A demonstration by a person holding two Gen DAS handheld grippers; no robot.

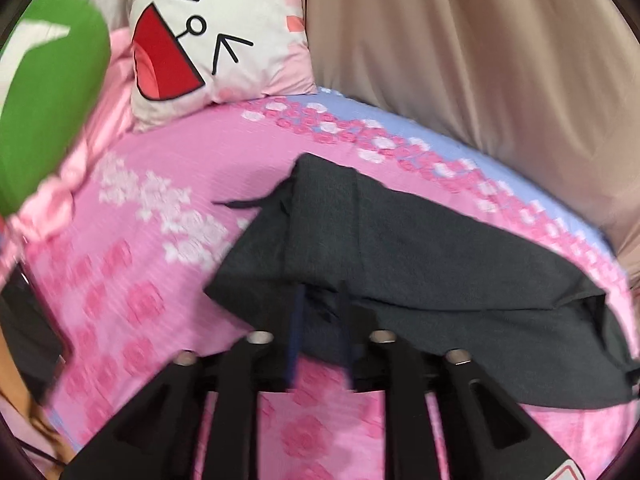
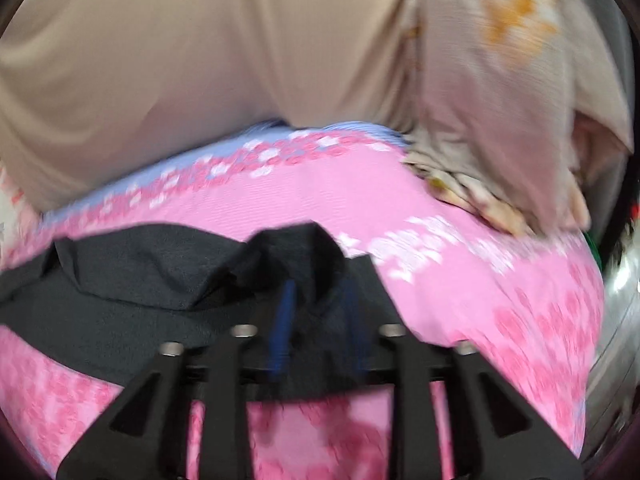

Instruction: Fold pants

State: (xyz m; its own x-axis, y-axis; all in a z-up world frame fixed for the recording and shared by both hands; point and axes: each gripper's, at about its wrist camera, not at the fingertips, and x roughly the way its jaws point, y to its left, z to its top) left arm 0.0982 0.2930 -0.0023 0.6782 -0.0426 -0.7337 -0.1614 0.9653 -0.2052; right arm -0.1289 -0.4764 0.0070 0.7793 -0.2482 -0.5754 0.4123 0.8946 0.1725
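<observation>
On the pink bedsheet (image 1: pixel 160 280), both grippers' jaws pinch the dark pants (image 1: pixel 400 248) (image 2: pixel 140 280).

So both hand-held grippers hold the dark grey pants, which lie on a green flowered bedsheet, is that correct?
Not quite. The bedsheet is pink with flowers, not green, as both wrist views show; the only green thing is a blurred object at the left edge of the left wrist view. The rest holds: the left hand-held gripper and the right hand-held gripper each pinch the dark grey pants.

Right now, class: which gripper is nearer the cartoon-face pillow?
Left. The left gripper has the pillow ahead across the bed; the right gripper view shows no pillow.
</observation>
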